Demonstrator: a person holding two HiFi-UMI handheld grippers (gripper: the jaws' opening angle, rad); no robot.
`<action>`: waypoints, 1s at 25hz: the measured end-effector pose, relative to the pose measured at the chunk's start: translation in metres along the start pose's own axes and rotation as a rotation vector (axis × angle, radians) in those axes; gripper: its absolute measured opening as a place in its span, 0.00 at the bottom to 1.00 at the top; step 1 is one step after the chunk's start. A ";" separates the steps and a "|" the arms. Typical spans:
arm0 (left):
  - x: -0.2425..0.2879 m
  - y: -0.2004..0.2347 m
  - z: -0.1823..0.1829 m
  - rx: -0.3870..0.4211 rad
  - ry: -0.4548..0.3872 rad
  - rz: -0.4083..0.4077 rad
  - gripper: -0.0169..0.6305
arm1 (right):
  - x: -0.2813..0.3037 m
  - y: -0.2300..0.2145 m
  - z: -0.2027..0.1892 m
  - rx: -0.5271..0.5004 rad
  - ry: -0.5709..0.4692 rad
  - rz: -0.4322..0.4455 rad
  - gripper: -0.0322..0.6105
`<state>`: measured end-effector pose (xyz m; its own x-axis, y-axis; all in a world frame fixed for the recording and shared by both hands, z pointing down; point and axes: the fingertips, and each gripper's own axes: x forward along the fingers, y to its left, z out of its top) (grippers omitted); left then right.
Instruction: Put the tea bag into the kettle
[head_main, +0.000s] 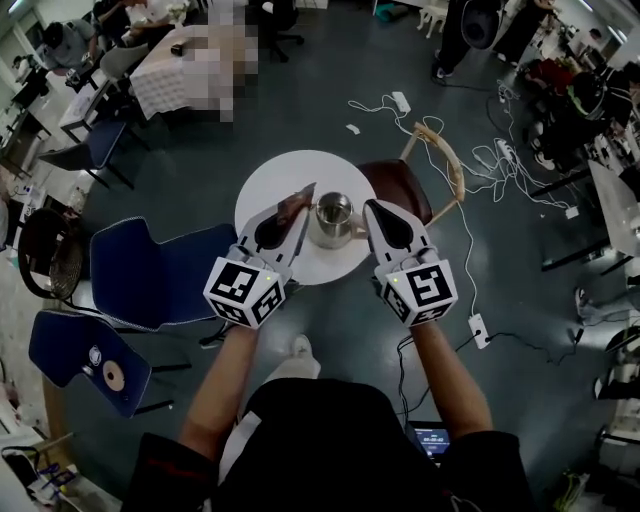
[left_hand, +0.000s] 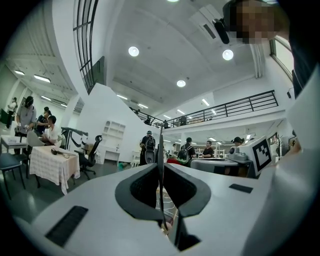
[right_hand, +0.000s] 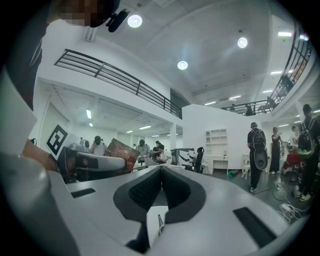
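A steel kettle (head_main: 333, 220) with its top open stands in the middle of a round white table (head_main: 275, 185). My left gripper (head_main: 300, 212) hovers just left of the kettle, shut on a flat reddish-brown tea bag packet (head_main: 295, 204). In the left gripper view that packet (left_hand: 161, 150) shows edge-on as a thin sheet pinched between the jaws. My right gripper (head_main: 372, 208) is just right of the kettle, shut with nothing in it. From the right gripper view I see the packet (right_hand: 121, 152) sticking out of the left gripper (right_hand: 120, 161). Both grippers tilt upward, so neither gripper view shows the kettle.
A brown-seated wooden chair (head_main: 398, 186) stands behind the table on the right. Two blue chairs (head_main: 150, 270) sit to the left. Cables and power strips (head_main: 480, 150) lie across the dark floor at the right. People and tables fill the room's far side.
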<state>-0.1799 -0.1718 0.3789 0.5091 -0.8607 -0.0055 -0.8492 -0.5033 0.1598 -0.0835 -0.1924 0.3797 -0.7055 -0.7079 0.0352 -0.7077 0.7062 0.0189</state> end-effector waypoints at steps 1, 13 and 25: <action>0.004 0.007 0.000 -0.004 0.003 -0.007 0.08 | 0.007 -0.002 -0.001 0.002 0.003 -0.009 0.08; 0.032 0.053 -0.012 -0.035 0.057 -0.102 0.08 | 0.054 -0.018 -0.003 0.002 0.027 -0.104 0.08; 0.067 0.061 -0.034 -0.026 0.120 -0.106 0.08 | 0.069 -0.048 -0.016 0.016 0.043 -0.099 0.08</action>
<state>-0.1927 -0.2577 0.4223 0.6101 -0.7868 0.0938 -0.7867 -0.5874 0.1901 -0.0979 -0.2752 0.3975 -0.6299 -0.7729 0.0766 -0.7747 0.6323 0.0086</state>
